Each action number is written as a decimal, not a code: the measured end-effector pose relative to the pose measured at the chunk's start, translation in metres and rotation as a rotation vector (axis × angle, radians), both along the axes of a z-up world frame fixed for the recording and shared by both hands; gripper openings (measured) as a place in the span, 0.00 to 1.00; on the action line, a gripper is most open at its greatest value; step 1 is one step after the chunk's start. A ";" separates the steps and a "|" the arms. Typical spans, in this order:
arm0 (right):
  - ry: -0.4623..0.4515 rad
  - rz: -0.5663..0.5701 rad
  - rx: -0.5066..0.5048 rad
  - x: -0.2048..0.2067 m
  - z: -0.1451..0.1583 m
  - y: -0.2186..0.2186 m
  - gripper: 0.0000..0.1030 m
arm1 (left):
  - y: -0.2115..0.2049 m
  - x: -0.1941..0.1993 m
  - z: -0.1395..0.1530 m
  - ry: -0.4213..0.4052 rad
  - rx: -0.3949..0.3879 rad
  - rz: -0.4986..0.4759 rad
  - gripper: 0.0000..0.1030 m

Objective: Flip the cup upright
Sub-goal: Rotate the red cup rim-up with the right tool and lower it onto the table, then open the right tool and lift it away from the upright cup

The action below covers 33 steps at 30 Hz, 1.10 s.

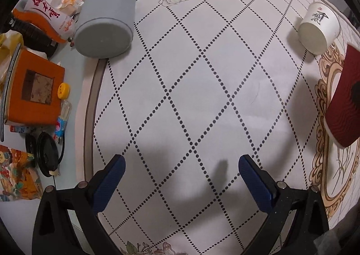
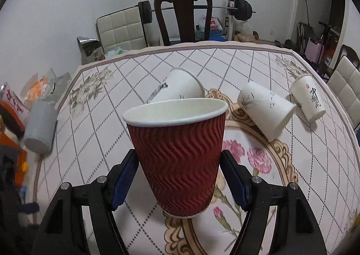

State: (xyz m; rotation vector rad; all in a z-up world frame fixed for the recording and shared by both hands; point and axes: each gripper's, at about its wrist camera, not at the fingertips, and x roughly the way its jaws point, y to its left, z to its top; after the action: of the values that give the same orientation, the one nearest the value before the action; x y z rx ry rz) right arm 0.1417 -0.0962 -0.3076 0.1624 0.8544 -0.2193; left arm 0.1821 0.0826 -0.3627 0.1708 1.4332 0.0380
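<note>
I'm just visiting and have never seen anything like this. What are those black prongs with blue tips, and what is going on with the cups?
Each picture comes from a camera on a hand-held gripper, looking along its two fingers; a person holds one in each hand. The left gripper is open over the patterned table and holds nothing. The right gripper has its blue pads either side of a red ribbed cup, mouth upward. White paper cups lie tipped over behind it, and a grey cup lies on its side at the table's left edge.
</note>
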 end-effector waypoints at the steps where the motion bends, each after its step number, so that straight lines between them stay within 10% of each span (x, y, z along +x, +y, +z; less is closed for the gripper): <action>1: -0.003 0.000 0.002 -0.004 -0.001 0.000 0.74 | -0.004 -0.004 0.001 -0.001 0.001 -0.003 1.00; 18: 0.087 0.016 0.000 -0.063 -0.018 0.003 0.85 | -0.009 -0.048 0.035 -0.070 0.013 -0.062 1.00; 33: 0.081 -0.051 -0.114 -0.159 0.109 -0.023 1.00 | -0.029 -0.155 0.180 -0.334 -0.043 -0.066 1.00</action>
State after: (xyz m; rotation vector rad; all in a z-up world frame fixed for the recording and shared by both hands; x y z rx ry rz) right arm -0.0171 -0.1193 -0.1991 0.0691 0.9161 -0.3233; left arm 0.0272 0.0541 -0.1831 0.1676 1.0939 -0.0177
